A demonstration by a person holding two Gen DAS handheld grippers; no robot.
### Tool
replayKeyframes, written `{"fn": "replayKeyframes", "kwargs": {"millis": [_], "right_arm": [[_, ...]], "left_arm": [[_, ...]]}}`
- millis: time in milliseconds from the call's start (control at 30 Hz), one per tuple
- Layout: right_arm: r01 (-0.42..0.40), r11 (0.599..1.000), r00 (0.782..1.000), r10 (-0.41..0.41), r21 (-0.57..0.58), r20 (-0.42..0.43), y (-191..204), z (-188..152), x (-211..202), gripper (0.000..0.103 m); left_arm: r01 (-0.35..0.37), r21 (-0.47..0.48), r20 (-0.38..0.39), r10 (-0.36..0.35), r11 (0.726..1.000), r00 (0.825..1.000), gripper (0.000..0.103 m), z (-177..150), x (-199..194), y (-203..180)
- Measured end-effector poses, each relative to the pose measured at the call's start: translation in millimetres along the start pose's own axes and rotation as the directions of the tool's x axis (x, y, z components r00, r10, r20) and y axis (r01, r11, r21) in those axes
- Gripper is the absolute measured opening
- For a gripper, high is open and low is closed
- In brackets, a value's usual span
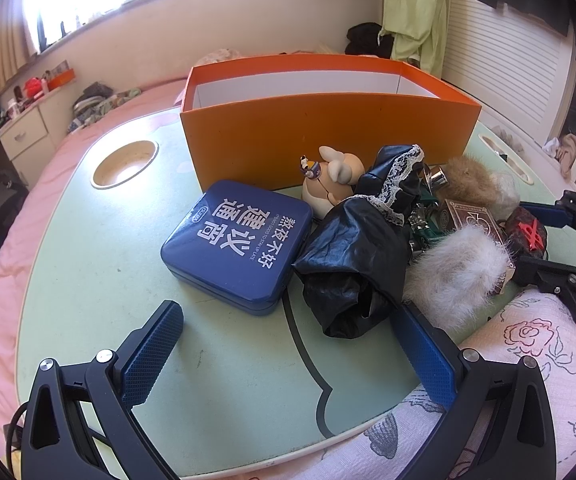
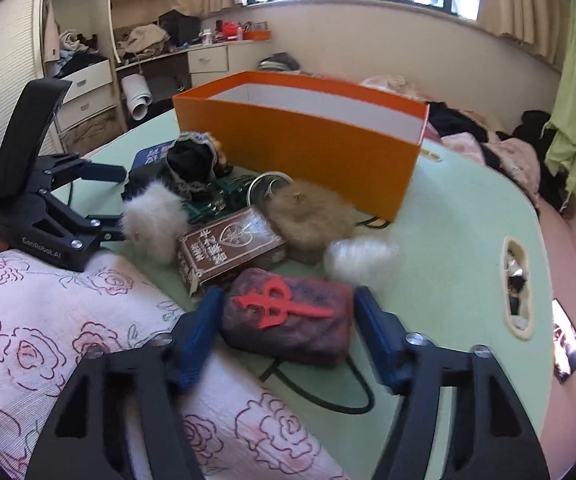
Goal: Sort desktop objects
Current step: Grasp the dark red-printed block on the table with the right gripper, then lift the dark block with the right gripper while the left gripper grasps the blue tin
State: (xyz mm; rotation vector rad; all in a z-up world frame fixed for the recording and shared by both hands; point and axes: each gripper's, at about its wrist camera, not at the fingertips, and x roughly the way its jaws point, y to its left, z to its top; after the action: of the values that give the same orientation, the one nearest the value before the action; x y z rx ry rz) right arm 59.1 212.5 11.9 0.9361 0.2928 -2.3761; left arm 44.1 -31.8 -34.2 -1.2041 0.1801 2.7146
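While left gripper (image 1: 288, 344) gapes | right gripper (image 2: 288, 320) straddles pouch (image 2: 288, 316), contact unclear

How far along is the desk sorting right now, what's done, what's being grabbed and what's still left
Done: nothing visible; the orange box shows only bare white inner walls, though its floor is hidden. In hand: the right gripper brackets the dark pouch with the red emblem, pads at its sides. Left: the blue tin, figurine, black lace cloth, fur pompoms and brown card box. The left gripper is open, empty.
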Motion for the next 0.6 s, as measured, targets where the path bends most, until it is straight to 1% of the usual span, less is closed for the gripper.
{"fn": "replayKeyframes", "kwargs": {"millis": [67, 167, 233, 300, 433, 533, 567, 600], "right_arm": [[0.003, 1.0, 1.0, -0.003, 0.002, 0.014, 1, -2, -2, 0.062], [0.033, 0.999, 0.998, -0.033, 0.002, 0.054, 2, -7, -10, 0.062], [0.044, 0.999, 0.996, -0.044, 0.003, 0.082, 1, -8, -14, 0.062], [0.05, 0.999, 0.992, -0.051, 0.007, 0.115, 0, -11, -21, 0.062], [0.057, 0.998, 0.984, -0.059, 0.017, 0.168, -3, -15, -30, 0.062], [0.058, 0.998, 0.983, -0.06, 0.016, 0.171, -3, -13, -29, 0.062], [0.059, 0.998, 0.983, -0.061, 0.017, 0.171, -3, -13, -29, 0.062], [0.059, 0.998, 0.983, -0.061, 0.018, 0.171, -2, -13, -29, 0.062]], "left_arm": [[0.0, 0.0, 0.0, 0.0, 1.0, 1.0, 0.103, 0, 0, 0], [0.002, 0.001, -0.001, -0.002, 1.0, 1.0, 0.103, 0, -1, 0], [0.024, -0.006, 0.011, -0.024, 1.0, 1.0, 0.103, -1, -3, 0], [0.066, -0.018, 0.047, -0.065, 0.998, 0.997, 0.103, -4, -10, 3], [0.102, -0.021, 0.147, -0.098, 0.995, 0.984, 0.103, -5, -31, 5], [0.123, -0.031, 0.204, -0.114, 0.992, 0.972, 0.102, -6, -42, 8], [0.123, -0.04, 0.213, -0.112, 0.992, 0.971, 0.102, -4, -43, 10], [0.119, -0.049, 0.217, -0.105, 0.992, 0.971, 0.099, -2, -43, 12]]}}
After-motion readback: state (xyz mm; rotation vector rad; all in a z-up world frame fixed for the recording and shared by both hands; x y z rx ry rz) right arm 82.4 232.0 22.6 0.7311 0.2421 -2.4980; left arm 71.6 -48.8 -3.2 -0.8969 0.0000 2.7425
